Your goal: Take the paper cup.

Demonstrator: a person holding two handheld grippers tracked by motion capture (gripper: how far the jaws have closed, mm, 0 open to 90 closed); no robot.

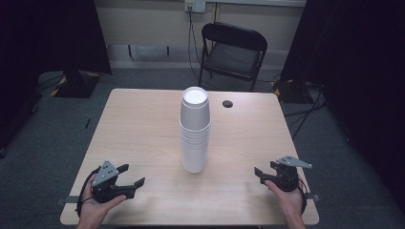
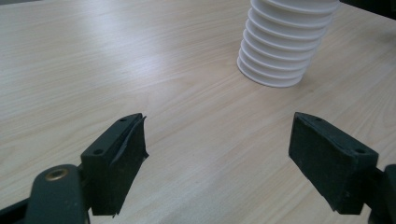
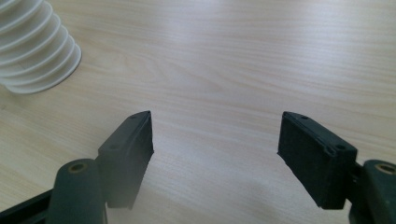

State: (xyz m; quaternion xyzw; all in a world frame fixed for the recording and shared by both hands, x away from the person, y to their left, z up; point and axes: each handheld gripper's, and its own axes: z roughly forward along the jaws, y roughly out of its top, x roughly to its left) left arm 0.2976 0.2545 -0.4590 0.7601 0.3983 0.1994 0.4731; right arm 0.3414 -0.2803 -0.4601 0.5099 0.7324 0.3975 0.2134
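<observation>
A tall stack of white foam cups (image 1: 195, 130) stands upright at the middle of the light wooden table (image 1: 143, 124). My left gripper (image 1: 131, 175) rests near the front left edge, held in a hand, open and holding nothing. My right gripper (image 1: 261, 172) sits near the front right edge, also open and holding nothing. In the left gripper view the stack (image 2: 285, 44) is ahead to the upper right of the spread jaws (image 2: 217, 154). Seen from the right gripper view, the cup stack (image 3: 35, 49) lies at the upper left, well apart from the wide jaws (image 3: 217, 149).
A small dark cable hole (image 1: 228, 103) is set in the tabletop at the back right of the stack. A black folding chair (image 1: 232, 52) stands behind the table. Bare wood lies on both sides of the stack.
</observation>
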